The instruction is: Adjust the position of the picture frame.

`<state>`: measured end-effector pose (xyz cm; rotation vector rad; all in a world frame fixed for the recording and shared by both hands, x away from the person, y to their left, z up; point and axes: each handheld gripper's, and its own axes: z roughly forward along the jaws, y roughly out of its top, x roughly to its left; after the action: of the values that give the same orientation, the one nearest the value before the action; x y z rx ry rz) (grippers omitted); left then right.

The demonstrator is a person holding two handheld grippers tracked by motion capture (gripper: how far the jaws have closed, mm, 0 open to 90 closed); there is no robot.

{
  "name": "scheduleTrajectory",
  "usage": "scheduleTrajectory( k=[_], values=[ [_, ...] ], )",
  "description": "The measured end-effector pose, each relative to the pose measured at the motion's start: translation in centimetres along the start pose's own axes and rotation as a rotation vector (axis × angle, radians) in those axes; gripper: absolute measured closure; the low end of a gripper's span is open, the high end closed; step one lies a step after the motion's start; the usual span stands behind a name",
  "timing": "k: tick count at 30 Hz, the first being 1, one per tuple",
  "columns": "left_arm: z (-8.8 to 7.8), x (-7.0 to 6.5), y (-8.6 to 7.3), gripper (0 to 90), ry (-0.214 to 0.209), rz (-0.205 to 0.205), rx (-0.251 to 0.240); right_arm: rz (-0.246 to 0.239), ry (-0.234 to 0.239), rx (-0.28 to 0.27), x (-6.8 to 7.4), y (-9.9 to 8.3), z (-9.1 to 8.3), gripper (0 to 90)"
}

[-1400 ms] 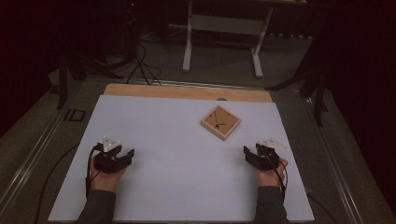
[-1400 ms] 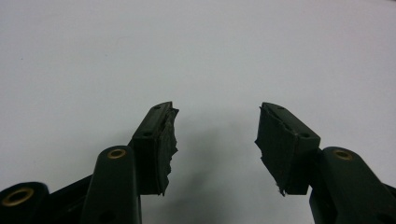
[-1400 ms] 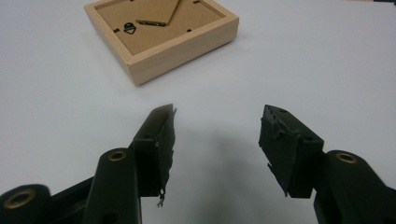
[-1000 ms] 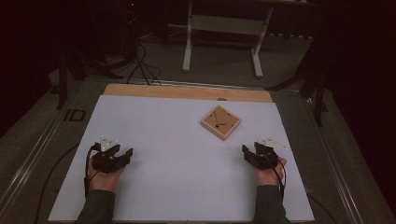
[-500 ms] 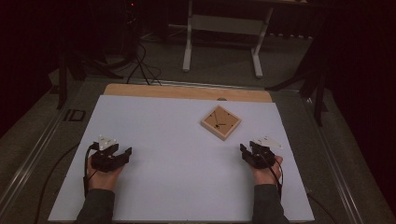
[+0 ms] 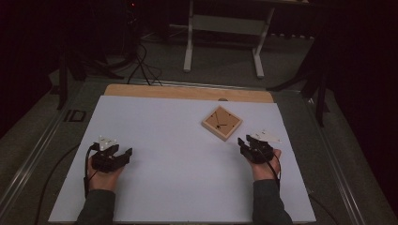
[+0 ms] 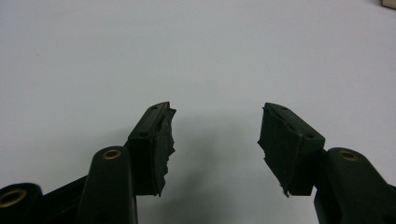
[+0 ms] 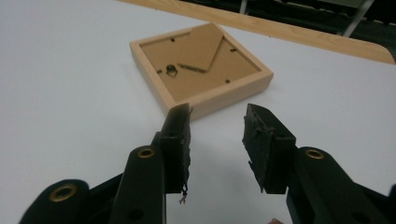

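While face-down, the picture frame (image 8: 201, 69) lies just beyond the right tool (image 8: 215, 140).

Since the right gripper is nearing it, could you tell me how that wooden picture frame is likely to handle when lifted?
The picture frame looks stiff and probably light: thin wooden rim, cardboard back. It lies flat, so it should slide rather than tip. Its folding stand may flop open.

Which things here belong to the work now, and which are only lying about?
Part of the work:
- frame, face down on the sheet, just ahead of the right gripper
- right gripper, jaws just been closing, nothing between them

Only lying about:
- left gripper, open over bare sheet
- stand behind the table
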<state>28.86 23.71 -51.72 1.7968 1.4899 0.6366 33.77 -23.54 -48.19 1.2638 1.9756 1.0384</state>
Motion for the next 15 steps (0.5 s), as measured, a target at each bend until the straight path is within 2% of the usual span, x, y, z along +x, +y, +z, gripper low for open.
scheduleTrajectory(
  k=[3,8,15],
  values=[
    [-0.1,0.0,0.0,43.6,0.0,-0.004,-0.003,0.003,0.006,-0.003,-0.1,0.7,0.3,59.8],
    [-0.2,0.2,0.0,43.5,0.002,-0.012,-0.011,0.012,-0.012,-0.013,-0.2,1.8,0.8,56.7],
    [-0.1,0.3,0.0,43.5,0.004,-0.02,-0.011,0.016,-0.028,0.01,-0.2,2.0,2.0,56.4]
  ],
)
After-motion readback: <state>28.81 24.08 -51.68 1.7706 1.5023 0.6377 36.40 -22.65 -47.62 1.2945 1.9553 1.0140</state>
